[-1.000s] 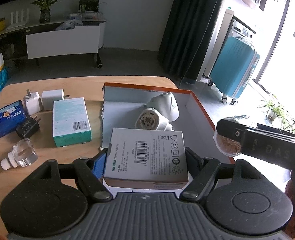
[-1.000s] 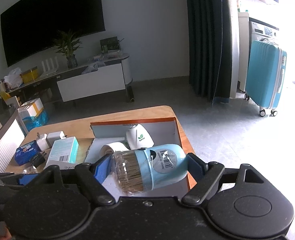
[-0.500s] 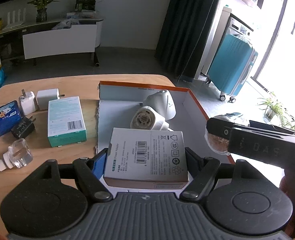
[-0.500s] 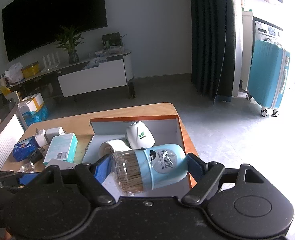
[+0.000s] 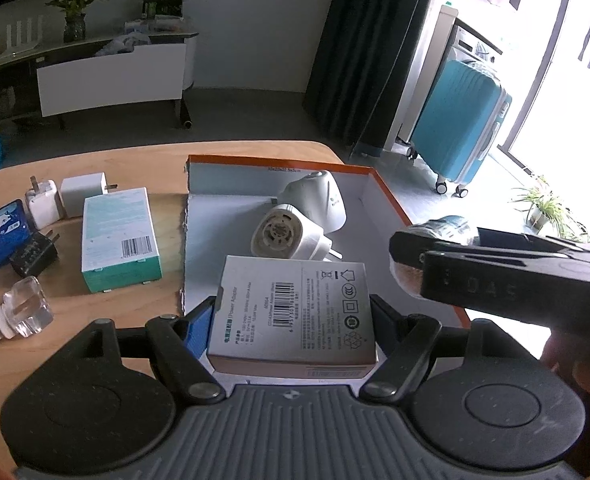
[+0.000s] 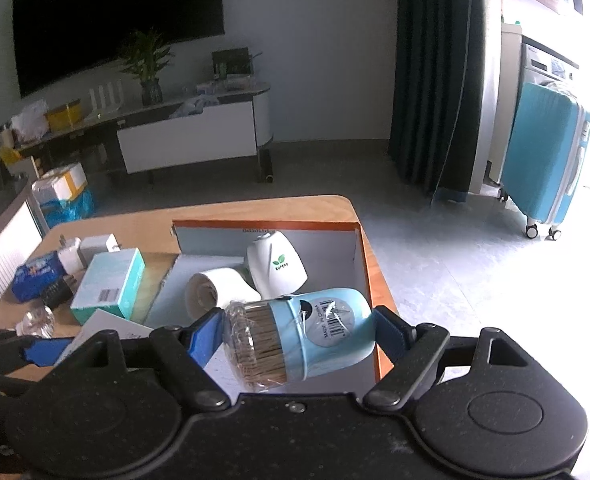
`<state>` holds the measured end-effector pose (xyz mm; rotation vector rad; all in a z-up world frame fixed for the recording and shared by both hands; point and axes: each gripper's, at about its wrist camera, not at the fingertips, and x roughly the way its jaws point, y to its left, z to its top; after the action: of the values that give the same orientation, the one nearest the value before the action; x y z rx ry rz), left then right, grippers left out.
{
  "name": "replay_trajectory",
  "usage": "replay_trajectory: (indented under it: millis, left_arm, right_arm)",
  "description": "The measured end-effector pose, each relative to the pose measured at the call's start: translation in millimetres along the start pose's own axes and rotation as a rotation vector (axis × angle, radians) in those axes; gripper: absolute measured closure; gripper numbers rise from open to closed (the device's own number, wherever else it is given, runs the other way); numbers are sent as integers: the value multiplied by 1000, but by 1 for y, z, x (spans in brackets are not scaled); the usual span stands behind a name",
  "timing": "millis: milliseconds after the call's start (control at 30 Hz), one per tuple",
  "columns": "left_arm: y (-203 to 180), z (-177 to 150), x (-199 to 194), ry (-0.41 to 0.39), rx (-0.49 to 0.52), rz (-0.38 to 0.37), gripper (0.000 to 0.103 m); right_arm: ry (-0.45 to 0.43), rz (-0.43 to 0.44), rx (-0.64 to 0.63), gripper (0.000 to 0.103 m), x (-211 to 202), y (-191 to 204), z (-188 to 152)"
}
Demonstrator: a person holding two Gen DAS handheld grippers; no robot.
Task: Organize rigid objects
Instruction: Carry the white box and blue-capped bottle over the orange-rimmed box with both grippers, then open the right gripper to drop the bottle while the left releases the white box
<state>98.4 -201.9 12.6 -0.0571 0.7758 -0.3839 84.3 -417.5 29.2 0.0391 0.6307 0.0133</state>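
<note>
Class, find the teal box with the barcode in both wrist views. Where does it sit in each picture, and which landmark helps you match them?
Left wrist view: teal box lies left of centre on the wooden table, beside the orange-edged tray.
Right wrist view: teal box sits lower left, beside that tray.
Shared landmark: the blue suitcase.

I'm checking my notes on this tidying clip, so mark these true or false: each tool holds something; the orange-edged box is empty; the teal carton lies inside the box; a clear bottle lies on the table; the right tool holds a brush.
1. Each tool holds something. True: the left tool grips the grey adapter box, the right tool the blue brush.
2. The orange-edged box is empty. False: two white devices lie inside.
3. The teal carton lies inside the box. False: it lies on the table beside it.
4. A clear bottle lies on the table. True.
5. The right tool holds a brush. True.
</note>
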Motion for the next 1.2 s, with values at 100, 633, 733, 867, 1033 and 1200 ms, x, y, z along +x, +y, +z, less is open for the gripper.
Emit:
replay_trajectory:
  millis: [100,633,733,867,1033,1200]
  left_arm:
    - [-1,0,3,6,3,-3,24]
    - [-4,-2,16,31,12,-2,24]
    - [-6,-2,19,35,13,-5,24]
    - [-11,1,26,30,19,-32,24]
    - [-13,3,25,28,-5,-55,11]
    - [-8,4,12,23,-18,-41,5]
  right_arm:
    - [15,3,-34,8,10,-2,3]
    - [-124,-57,-171,6,19,-2,14]
    - [-139,-90,-96,6,7,-12,12]
    - [-152,-90,-4,6,-11,-23,8]
    - [-161,-70,30,6,-30,-22,3]
    - [-153,-57,58,5,-39,-15,-1]
